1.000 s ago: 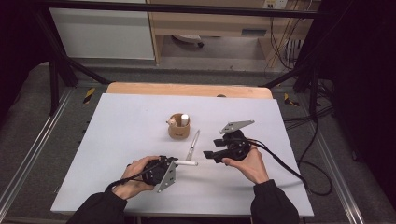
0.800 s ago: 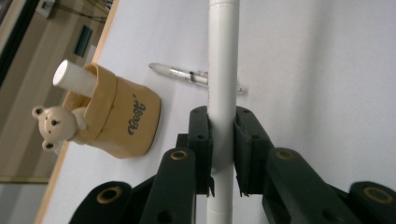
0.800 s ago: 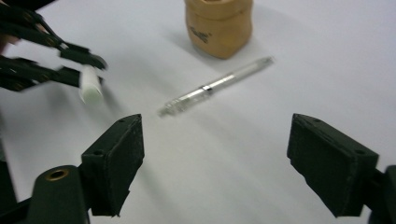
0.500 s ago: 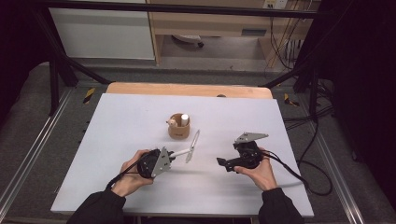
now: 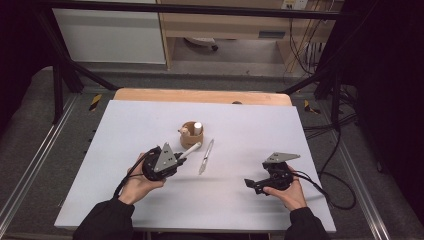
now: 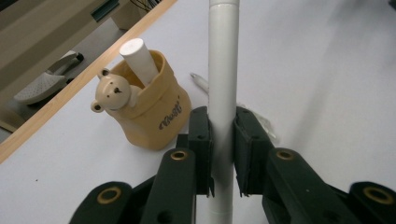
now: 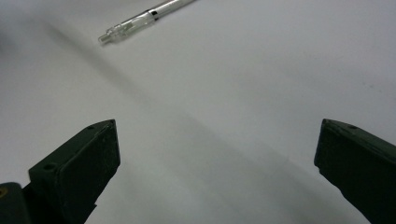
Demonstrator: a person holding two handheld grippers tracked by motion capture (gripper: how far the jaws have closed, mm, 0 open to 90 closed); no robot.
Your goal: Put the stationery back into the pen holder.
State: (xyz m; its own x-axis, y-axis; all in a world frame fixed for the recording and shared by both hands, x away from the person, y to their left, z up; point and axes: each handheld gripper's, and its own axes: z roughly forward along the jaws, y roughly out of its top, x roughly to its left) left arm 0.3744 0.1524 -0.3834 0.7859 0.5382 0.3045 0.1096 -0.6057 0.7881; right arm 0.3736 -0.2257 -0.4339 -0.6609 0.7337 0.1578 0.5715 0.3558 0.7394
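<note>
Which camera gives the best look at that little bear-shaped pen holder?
The left gripper view: the bear pen holder is close and sharp there, showing its bear head, lettering and one white marker standing inside. The high view shows the holder small, mid-table. The right gripper view looks at bare table and a clear pen.

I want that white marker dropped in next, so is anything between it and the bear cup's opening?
Nothing visible blocks it. The left gripper holds the white marker beside the bear cup, which already holds one white stick.
</note>
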